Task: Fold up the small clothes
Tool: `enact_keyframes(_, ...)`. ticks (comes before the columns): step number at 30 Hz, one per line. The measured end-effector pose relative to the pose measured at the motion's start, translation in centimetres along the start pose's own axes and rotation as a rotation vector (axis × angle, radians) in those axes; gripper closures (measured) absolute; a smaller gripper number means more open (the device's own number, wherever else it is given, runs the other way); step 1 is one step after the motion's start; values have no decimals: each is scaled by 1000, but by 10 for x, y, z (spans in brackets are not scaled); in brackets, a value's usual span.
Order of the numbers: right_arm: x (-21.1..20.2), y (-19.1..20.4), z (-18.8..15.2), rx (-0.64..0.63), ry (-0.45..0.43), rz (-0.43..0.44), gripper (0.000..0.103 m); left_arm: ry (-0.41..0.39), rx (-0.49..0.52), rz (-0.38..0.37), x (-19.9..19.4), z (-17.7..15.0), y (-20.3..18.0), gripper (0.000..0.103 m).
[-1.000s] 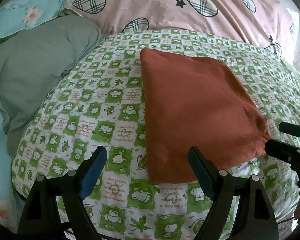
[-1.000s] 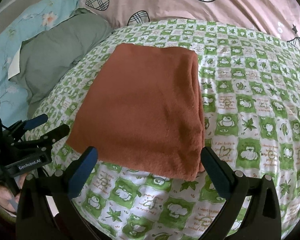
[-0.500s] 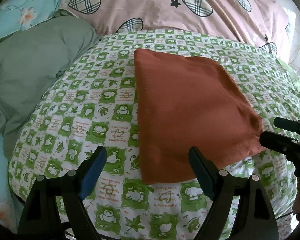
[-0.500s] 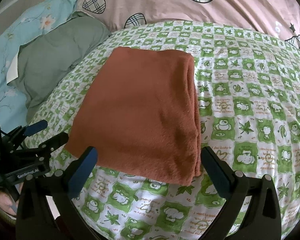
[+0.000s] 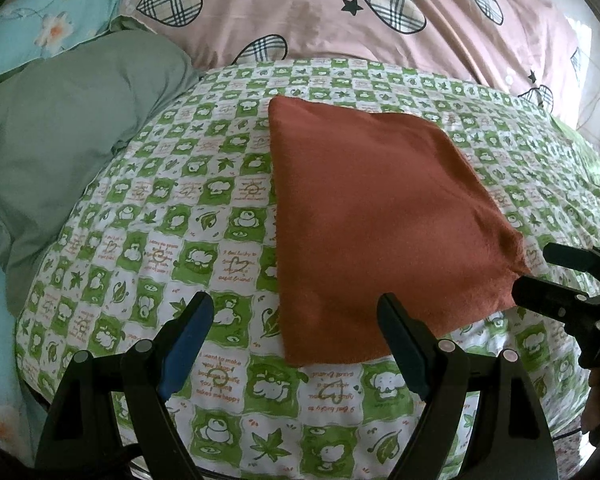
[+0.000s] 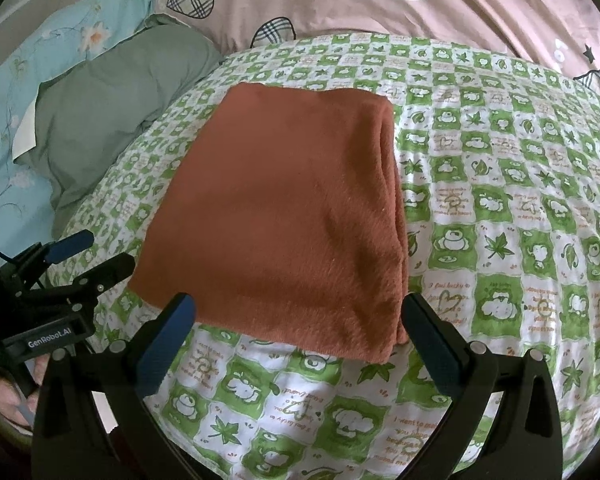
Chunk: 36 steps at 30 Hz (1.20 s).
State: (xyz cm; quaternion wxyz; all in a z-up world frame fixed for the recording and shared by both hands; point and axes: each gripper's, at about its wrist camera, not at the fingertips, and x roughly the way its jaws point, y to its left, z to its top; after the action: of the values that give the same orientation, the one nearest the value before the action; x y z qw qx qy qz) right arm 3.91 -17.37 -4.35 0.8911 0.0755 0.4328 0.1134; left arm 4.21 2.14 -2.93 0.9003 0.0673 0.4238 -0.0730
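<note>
A rust-orange folded cloth [image 5: 376,216] lies flat on the green-and-white checked bedsheet [image 5: 204,216]; it also shows in the right wrist view [image 6: 288,216], with its layered edges along the right side. My left gripper [image 5: 296,336] is open and empty, just short of the cloth's near left corner. My right gripper [image 6: 300,328] is open and empty, its jaws spread wide at the cloth's near edge. Each gripper shows in the other's view: the right one [image 5: 540,276] by the cloth's right corner, the left one [image 6: 92,256] by its left corner.
A grey-green pillow [image 5: 60,160] lies left of the sheet, on light blue floral bedding [image 5: 48,20]. A pink quilt with plaid hearts [image 5: 340,12] lies along the back. The sheet's near edge drops off below the grippers.
Both grippers stay open and have drifted slightly, the left one a little to the left and the right one a little back. The cloth has not moved.
</note>
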Motion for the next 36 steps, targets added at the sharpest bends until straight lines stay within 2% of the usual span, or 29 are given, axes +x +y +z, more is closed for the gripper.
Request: enact_keyframes(36, -13, 7, 6, -33, -32, 14, 1, -31, 0, -23, -16, 2, 0, 19)
